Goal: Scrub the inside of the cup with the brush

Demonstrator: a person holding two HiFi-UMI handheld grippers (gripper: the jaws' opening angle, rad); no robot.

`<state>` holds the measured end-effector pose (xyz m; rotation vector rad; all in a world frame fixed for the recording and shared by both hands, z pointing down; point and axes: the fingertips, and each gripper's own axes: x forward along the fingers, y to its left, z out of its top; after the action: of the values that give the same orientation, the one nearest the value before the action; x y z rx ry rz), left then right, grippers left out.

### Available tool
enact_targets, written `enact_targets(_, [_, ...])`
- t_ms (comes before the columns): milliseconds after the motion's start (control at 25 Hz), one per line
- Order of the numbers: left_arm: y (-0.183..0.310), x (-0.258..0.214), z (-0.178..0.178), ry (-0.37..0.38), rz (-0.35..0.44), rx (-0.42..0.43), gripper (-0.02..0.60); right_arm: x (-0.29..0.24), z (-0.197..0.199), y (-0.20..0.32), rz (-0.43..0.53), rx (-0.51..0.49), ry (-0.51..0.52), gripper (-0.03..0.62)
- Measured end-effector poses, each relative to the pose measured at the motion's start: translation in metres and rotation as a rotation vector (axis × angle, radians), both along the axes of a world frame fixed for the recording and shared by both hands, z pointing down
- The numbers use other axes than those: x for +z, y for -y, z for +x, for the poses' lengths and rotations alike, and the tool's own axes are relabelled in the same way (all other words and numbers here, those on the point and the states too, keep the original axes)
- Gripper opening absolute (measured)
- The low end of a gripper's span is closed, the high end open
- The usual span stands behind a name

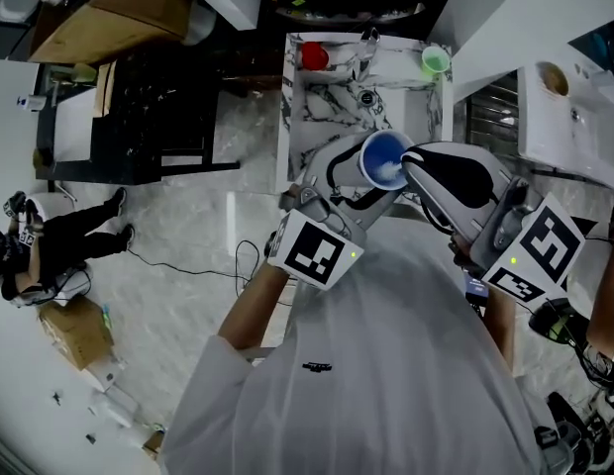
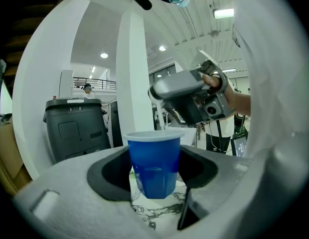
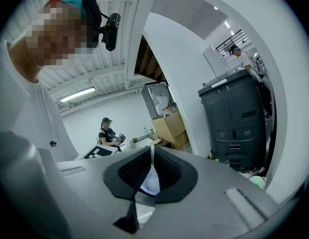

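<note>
Gripping the blue cup (image 2: pixel 155 163) by its sides, the left gripper (image 2: pixel 154 176) is being held near the edge of a marble-patterned table (image 1: pixel 322 107). The cup is being clamped between both jaws, with its mouth facing up toward the head camera. The thin white brush (image 3: pixel 152 168) is being pinched by the closed jaws of the right gripper (image 3: pixel 151 177), and its stem is being lowered into the cup's mouth.
</note>
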<state>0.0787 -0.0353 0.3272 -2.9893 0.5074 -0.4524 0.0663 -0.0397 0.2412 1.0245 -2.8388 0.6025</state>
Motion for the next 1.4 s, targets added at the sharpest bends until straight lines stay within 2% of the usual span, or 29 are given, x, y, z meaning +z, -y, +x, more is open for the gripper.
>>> enact_targets(360, [-0.008,0.001,0.005,-0.007,-0.009,0.015,0.273,0.021,0.014,0.011,-0.009,0.086,-0.124,0.025])
enact_targets(600, [-0.017,0.008,0.015,0.003,-0.019,0.045,0.274,0.022,0.003,0.015,0.020,0.068,-0.111,0.025])
enact_targets(760, [-0.015,0.011,0.016,0.000,-0.021,0.044,0.275,0.023,-0.007,0.011,-0.008,0.026,-0.073,0.025])
enact_targets(920, [-0.014,0.014,0.008,0.005,-0.026,0.034,0.274,0.028,-0.012,0.001,-0.053,-0.018,-0.077,0.025])
enact_targets(1200, [-0.017,0.010,0.002,0.003,-0.023,0.035,0.274,0.030,0.004,0.005,-0.043,0.055,-0.142,0.025])
enact_targets(1400, [-0.023,0.011,0.002,0.007,-0.025,0.041,0.275,0.029,-0.008,0.002,-0.021,0.022,-0.130,0.025])
